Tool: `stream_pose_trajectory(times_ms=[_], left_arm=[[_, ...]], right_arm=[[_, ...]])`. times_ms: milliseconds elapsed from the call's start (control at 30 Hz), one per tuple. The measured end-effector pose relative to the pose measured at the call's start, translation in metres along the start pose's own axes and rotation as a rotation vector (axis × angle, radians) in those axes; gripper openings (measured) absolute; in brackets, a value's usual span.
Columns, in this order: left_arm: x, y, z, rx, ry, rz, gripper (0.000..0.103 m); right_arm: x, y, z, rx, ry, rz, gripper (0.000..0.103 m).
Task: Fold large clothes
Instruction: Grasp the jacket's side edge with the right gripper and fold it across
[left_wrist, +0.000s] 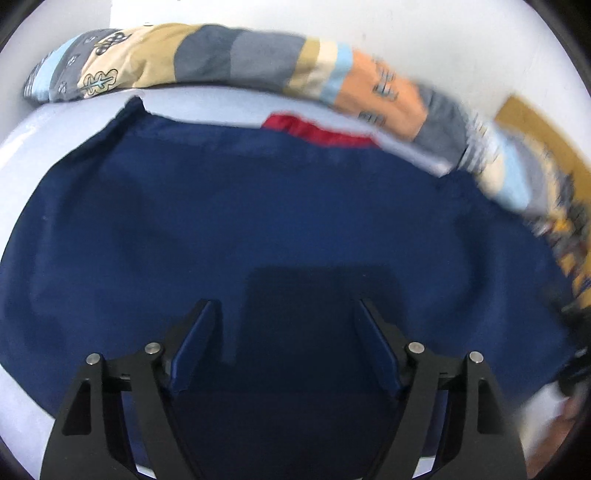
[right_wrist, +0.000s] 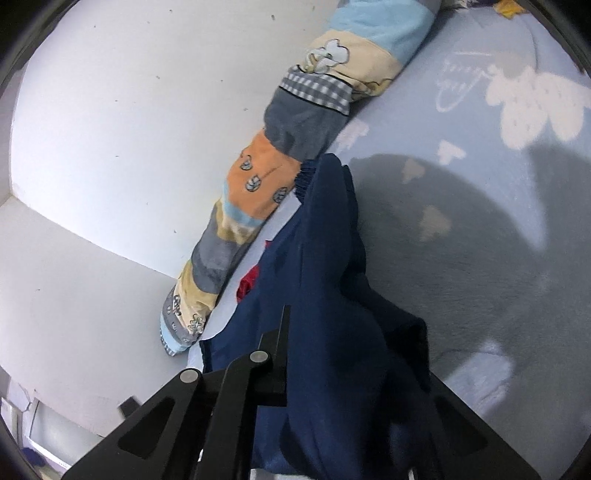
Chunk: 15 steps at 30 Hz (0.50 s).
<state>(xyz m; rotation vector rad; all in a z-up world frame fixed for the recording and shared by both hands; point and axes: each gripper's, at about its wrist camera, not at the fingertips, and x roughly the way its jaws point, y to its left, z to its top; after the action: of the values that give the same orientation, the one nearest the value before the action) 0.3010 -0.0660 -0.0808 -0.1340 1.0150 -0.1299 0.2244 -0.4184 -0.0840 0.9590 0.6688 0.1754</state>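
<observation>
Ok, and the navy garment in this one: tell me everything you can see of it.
The navy garment is a large, soft, dark blue knit-looking piece with a ribbed cuff or hem and a red patch near its far edge. Most of it lies spread on the pale blue bedsheet, beside the striped patchwork bolster. One part is bunched and lifted in the shut right gripper. The left gripper is open over it, gripping nothing.

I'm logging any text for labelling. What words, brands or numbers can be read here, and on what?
Nothing can be read.
Bedsheet: white cursive script by the flower print, too faint and distorted to read.
Patchwork bolster: pictures only, no words.
Navy garment: no label visible.
</observation>
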Motion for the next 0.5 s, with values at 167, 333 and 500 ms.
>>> stream_pose_trajectory(times_ms=[167,333,500], left_arm=[[0.004,-0.010,-0.006,0.109,-0.039,0.033,0.078],[-0.002,0.000,-0.007,0.082,-0.075,-0.026,0.078],[0.004,-0.011,-0.009,0.180,-0.082,0.031,0.079]], right_arm=[[0.000,0.013,0.001,-0.069,0.016,0.006,0.010],[0.000,0.026,0.002,-0.104,0.014,0.021,0.010],[0.001,0.029,0.002,-0.117,0.024,0.023,0.010]])
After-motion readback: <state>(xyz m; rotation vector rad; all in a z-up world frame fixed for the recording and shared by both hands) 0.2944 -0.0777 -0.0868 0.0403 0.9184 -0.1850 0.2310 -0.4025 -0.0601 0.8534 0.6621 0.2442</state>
